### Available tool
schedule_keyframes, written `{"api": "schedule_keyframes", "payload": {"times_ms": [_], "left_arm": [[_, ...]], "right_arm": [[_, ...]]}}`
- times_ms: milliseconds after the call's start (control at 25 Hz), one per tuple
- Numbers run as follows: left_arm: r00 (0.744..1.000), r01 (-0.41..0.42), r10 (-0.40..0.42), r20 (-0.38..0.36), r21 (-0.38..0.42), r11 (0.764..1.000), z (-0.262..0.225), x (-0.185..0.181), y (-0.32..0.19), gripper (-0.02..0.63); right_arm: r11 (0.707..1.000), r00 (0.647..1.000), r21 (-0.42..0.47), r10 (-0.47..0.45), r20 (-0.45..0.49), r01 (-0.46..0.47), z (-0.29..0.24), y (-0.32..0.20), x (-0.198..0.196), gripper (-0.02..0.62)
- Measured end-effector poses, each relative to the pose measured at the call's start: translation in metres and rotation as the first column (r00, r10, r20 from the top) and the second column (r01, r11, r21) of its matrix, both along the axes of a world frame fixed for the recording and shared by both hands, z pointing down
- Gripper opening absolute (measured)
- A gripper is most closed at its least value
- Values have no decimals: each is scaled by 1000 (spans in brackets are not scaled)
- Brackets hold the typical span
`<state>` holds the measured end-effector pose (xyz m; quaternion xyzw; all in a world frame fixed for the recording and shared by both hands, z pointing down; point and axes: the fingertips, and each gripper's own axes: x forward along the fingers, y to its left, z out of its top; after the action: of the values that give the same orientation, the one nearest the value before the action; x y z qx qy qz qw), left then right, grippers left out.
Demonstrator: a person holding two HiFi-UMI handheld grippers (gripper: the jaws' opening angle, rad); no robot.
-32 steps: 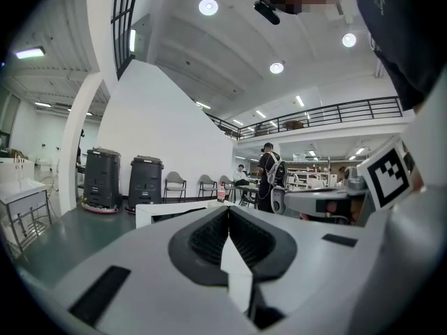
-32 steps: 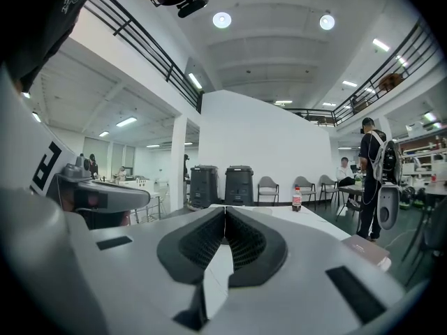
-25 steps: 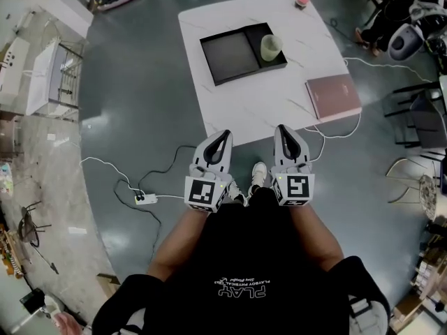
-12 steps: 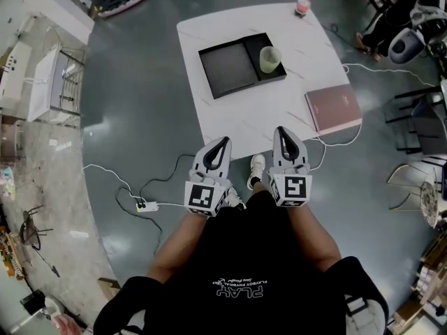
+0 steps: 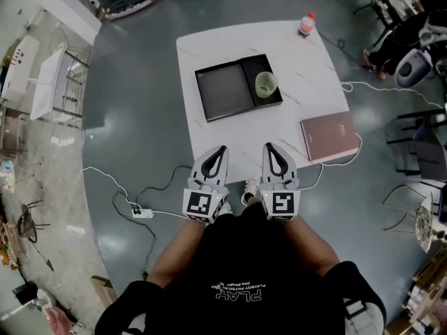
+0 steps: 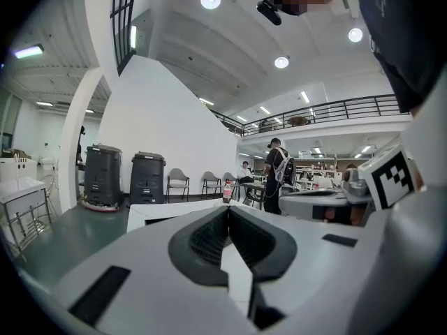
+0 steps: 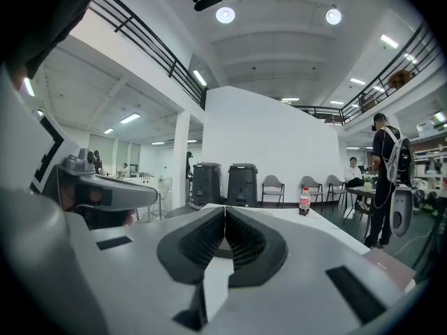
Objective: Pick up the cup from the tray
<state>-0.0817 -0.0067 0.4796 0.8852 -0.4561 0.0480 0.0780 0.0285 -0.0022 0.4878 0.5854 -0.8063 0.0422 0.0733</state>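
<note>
Task object: the cup (image 5: 266, 84), pale green and upright, stands in the smaller right-hand compartment of the black tray (image 5: 222, 96); nothing touches it.
Tray position: on the white table (image 5: 237, 47), toward its middle; the larger left compartment appears bare.
Left gripper (image 5: 220, 150): clenched on nothing. Its own view shows the ribbed pads pressed together with no object between them.
Right gripper (image 5: 269, 148): likewise clenched and empty, pads meeting along their length.
Gripper position: both are held side by side close to the person's body, at the near edge of the table and well apart from the tray.
Other items noted: a bottle (image 5: 306, 24) at the far edge of the table, a pinkish book (image 5: 328, 137) at the near right corner, and a white cable with power strip (image 5: 137, 211) on the floor to the left.
Step in hand: judged to be the stage before the reach; no pickup is under way.
Next move requires: one gripper carried forward over the table to the cup and its jaws parted wide enough to take the cup's wall.
Preferred side: the right gripper seems better placed, as the cup sits on the tray's right.
Risk: the cup looks light and stands close to the tray rim, so a sideways nudge could tip it.
</note>
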Motion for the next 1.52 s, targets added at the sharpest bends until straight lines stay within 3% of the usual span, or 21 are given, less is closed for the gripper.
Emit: {"api": "schedule_keyframes", "payload": {"times_ms": [200,480,640,800,1040,1240,1520], "left_arm": [[999,33,-33,15,-2,999,3,17,-25,8],[994,98,-98,49,-1,995,3,20,-50,8],[989,137,-137,46,-2,991,-3,16,-64,8],[990,122,-121,75,-10,992,4,19,-77,8],[993,91,-88,82,-32,995,16,20,-91,8],[995,62,-57,85,-53,997,23,19,-102,8],[995,60,-54,89,-64,996,30,14,-116,8]], "right_arm": [[998,998,52,-45,34,43,-5,-28,3,9],[997,994,-9,-73,82,74,6,-53,17,9],[997,994,-1,-77,74,77,2,-67,26,9],[998,996,13,-64,68,64,12,-84,34,9],[999,999,-35,-42,-1,42,33,-101,38,10],[997,1000,-72,-25,-3,25,48,-115,44,15],[995,1000,-98,-10,-19,8,63,-141,49,227]]}}
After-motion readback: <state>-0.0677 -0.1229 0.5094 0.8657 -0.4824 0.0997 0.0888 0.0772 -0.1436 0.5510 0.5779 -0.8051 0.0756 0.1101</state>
